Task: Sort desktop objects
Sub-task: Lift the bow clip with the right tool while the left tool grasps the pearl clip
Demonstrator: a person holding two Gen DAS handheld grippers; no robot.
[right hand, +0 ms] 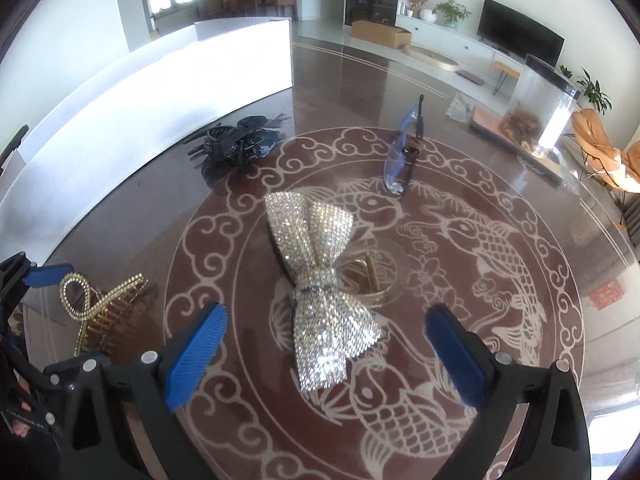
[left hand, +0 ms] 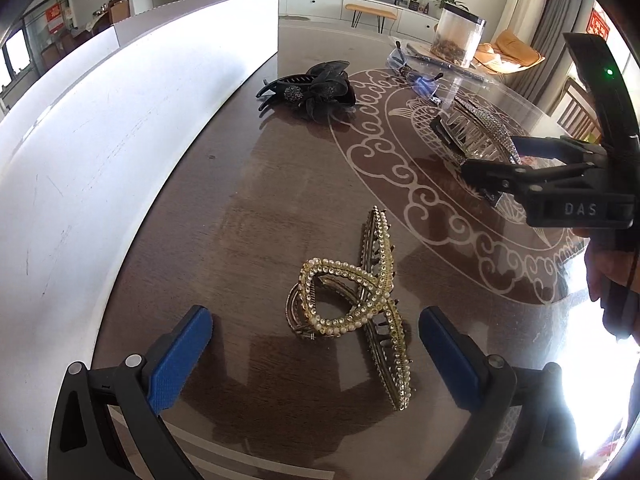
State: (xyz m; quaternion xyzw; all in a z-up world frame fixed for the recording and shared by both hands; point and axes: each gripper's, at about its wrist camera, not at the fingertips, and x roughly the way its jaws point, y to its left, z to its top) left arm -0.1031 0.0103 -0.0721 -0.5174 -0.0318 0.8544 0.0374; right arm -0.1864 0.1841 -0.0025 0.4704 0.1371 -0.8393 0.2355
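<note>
A gold pearl-studded hair claw (left hand: 352,308) lies on the dark table between the open fingers of my left gripper (left hand: 316,344); it also shows at the left of the right wrist view (right hand: 100,312). A silver sequin bow clip (right hand: 320,284) lies on the fish pattern between the open fingers of my right gripper (right hand: 326,348); in the left wrist view the bow clip (left hand: 480,132) sits by the right gripper (left hand: 492,160). A black flower hair claw (left hand: 312,88) (right hand: 236,146) lies farther back. Clear glasses (right hand: 404,152) (left hand: 420,80) lie beyond the bow.
A long white box (left hand: 100,140) (right hand: 160,80) runs along the table's left side. A clear container (right hand: 540,116) (left hand: 460,36) with brown contents stands at the far right on a flat tray. The table (right hand: 520,320) has a glass top with a fish design.
</note>
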